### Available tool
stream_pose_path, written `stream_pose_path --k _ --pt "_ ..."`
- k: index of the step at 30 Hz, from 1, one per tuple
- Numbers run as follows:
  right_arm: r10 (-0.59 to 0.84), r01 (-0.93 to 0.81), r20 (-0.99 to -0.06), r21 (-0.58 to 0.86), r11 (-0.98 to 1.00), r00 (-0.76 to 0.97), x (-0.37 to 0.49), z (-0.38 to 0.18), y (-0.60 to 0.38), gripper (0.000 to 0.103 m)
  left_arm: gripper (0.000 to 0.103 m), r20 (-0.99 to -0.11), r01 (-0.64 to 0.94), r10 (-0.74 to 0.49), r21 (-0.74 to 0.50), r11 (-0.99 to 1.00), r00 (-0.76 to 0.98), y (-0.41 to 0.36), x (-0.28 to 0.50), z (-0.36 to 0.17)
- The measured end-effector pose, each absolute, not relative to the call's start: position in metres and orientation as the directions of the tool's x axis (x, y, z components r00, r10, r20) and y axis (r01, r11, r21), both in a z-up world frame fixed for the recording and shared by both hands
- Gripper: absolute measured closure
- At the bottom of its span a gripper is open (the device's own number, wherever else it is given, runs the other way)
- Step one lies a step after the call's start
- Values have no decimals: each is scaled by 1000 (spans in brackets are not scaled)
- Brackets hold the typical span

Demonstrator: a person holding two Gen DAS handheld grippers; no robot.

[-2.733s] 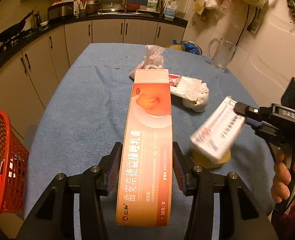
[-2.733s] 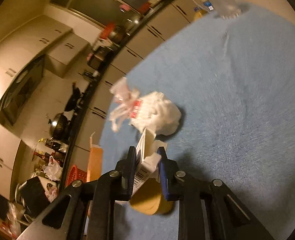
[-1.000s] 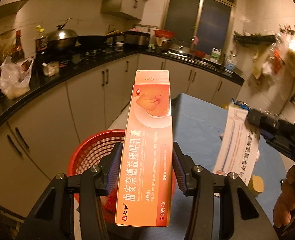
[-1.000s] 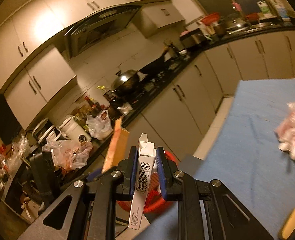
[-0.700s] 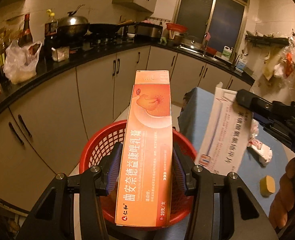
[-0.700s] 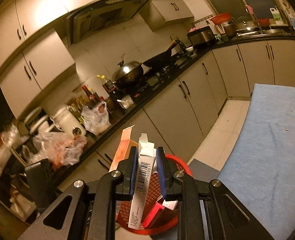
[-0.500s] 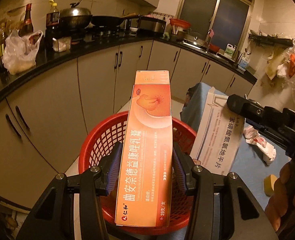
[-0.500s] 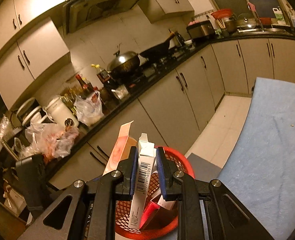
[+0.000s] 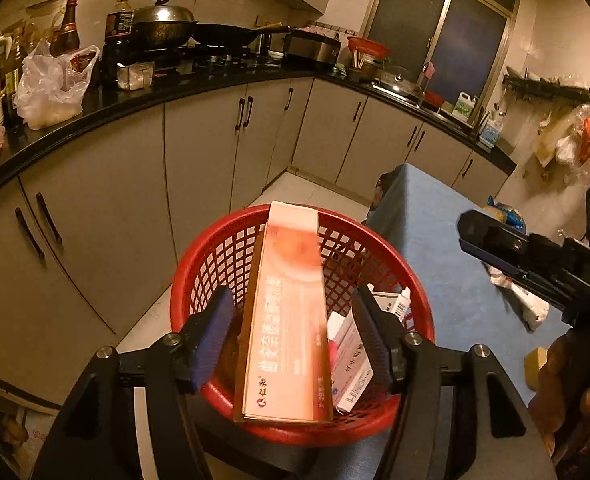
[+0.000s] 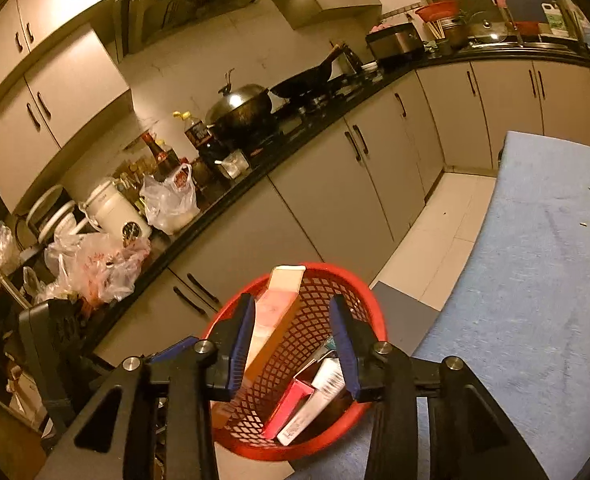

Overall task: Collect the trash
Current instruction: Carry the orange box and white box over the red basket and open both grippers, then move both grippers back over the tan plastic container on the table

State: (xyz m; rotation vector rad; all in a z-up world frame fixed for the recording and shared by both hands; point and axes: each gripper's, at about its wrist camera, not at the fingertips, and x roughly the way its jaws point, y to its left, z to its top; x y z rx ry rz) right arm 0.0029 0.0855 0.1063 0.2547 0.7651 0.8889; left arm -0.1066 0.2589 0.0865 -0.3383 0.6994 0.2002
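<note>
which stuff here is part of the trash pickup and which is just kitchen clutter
Part of the job:
- red basket
- orange box, dropping into the basket
- white box lying in the basket
- left tool and right tool, both open
- crumpled wrapper on the table

Just lying about:
- lidded wok
- sauce bottle
- white plastic bag

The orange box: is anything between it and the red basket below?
Nothing visible. The orange box is already tipping into the red basket, free of the open left hand-held gripper, beside other boxes.
</note>
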Motion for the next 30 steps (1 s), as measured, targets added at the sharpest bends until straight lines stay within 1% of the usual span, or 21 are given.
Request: stream_pose_path --k 3,6,15,22,30 --pt "776 -590 -488 511 626 400 0 109 70 60 41 -653 -292 66 -244 925 754 256 -112 91" --pt "773 -581 -486 515 631 408 -4 109 59 54 40 -650 -282 65 -237 930 757 249 -116 95" --pt "761 -544 -484 533 648 432 -18 109 26 46 38 -640 -255 57 -222 941 766 230 -124 104" --pt "753 -521 -484 543 658 446 -26 109 3 44 38 -630 -223 37 -219 950 776 216 -127 112" --pt "737 -483 -477 558 675 479 -32 109 -30 41 38 -620 -157 -3 -203 967 784 183 -129 121"
